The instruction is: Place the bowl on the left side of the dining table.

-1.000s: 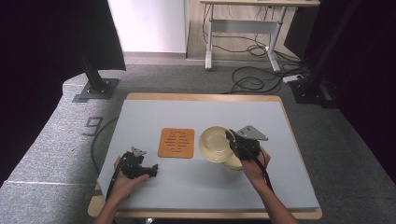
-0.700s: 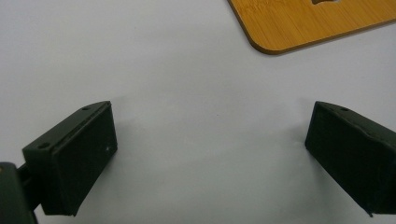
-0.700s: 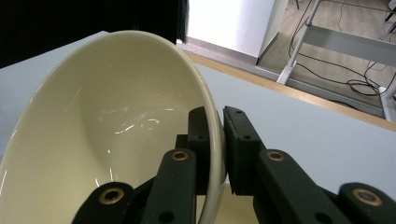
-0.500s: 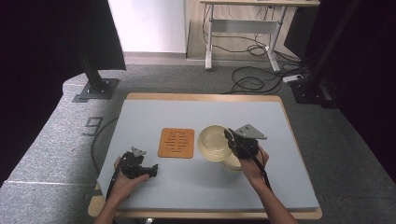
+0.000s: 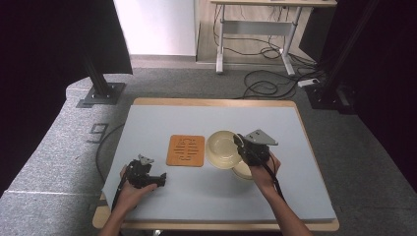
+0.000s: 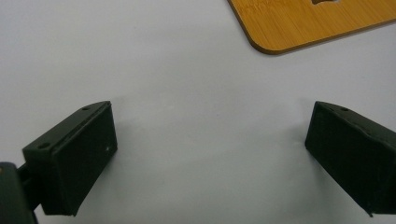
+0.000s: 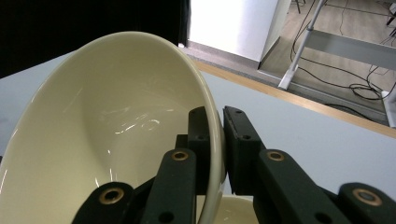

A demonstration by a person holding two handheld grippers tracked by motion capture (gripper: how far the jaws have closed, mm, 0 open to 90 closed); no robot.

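Cream bowl [image 7: 116, 140], glossy, with white glints on the inside, and a second cream bowl [image 5: 243, 170] under it in the same shade. Black right gripper [image 7: 215, 140], brass-coloured rivets along its arms, a grey plate on top. The left gripper [image 6: 208, 154] is matt black too. The mat [image 5: 185, 150] is honey-orange bamboo, fine grain, with a cut-out pattern across the middle. Pale blue-grey surface [image 5: 162, 123], light wood edge. Speckled grey carpet [image 5: 59, 147] around it, black curtains at the sides, black cables.
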